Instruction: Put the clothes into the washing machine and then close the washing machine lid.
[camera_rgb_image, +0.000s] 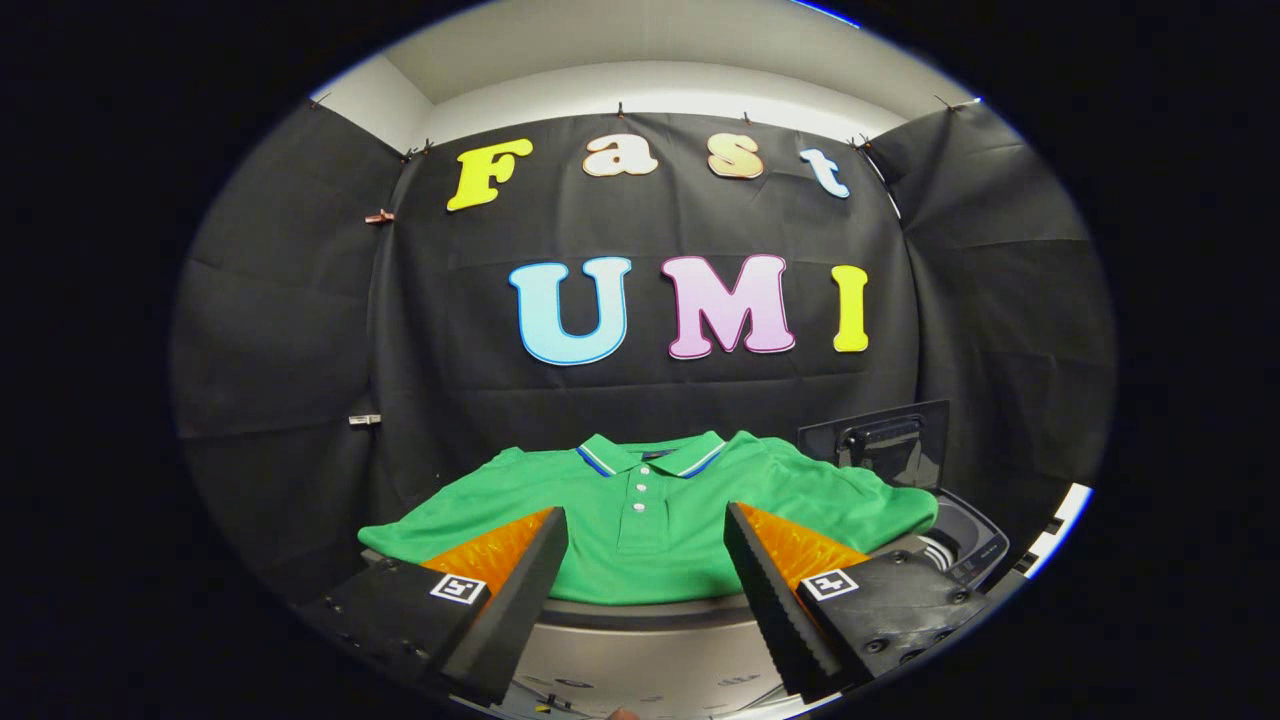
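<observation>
A green polo shirt (650, 510) with a blue-and-white trimmed collar lies flat and spread out on a pale table (640, 612), just ahead of my fingers. My gripper (645, 528) is open, its two fingers wide apart over the shirt's lower half, with nothing between them. To the right of the shirt stands a small washing machine (965, 545) with its dark lid (880, 445) raised upright; part of the round drum opening shows beside the shirt's right sleeve.
Black cloth walls close in the booth behind and on both sides of the table. The table's rounded front edge (640, 660) runs below the shirt's hem, between my fingers.
</observation>
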